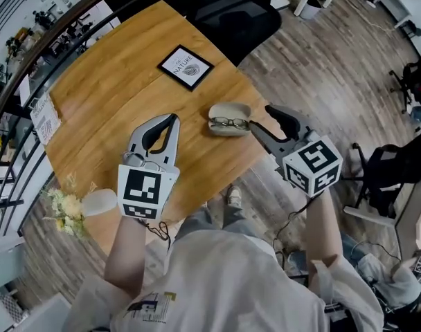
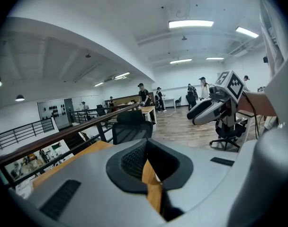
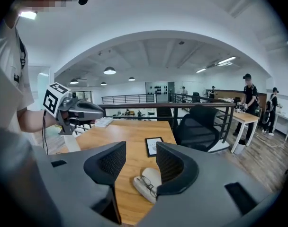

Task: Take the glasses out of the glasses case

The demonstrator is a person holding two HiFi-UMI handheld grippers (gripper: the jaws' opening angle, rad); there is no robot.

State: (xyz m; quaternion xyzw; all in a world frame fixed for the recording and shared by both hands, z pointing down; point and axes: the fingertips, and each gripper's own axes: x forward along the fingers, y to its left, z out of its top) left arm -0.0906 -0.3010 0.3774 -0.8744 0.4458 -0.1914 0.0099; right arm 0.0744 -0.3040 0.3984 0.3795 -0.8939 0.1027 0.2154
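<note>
A beige glasses case point(image 1: 228, 109) lies open near the table's right edge, and dark-rimmed glasses point(image 1: 229, 122) rest inside it. My right gripper point(image 1: 260, 118) stands open just right of the case, jaws pointed at it and not touching. In the right gripper view the case point(image 3: 152, 175) and glasses point(image 3: 147, 185) lie below and beyond the open right gripper point(image 3: 141, 164). My left gripper point(image 1: 173, 120) hovers over the table left of the case, shut and empty. In the left gripper view only a thin slit shows between the jaws of the left gripper point(image 2: 146, 162).
A black-framed card point(image 1: 185, 67) lies farther back on the wooden table point(image 1: 113, 81). A black office chair point(image 1: 235, 12) stands behind the table. Papers point(image 1: 44, 120) sit at the left edge, flowers point(image 1: 65, 209) in a white vase point(image 1: 100, 201) at the near left corner.
</note>
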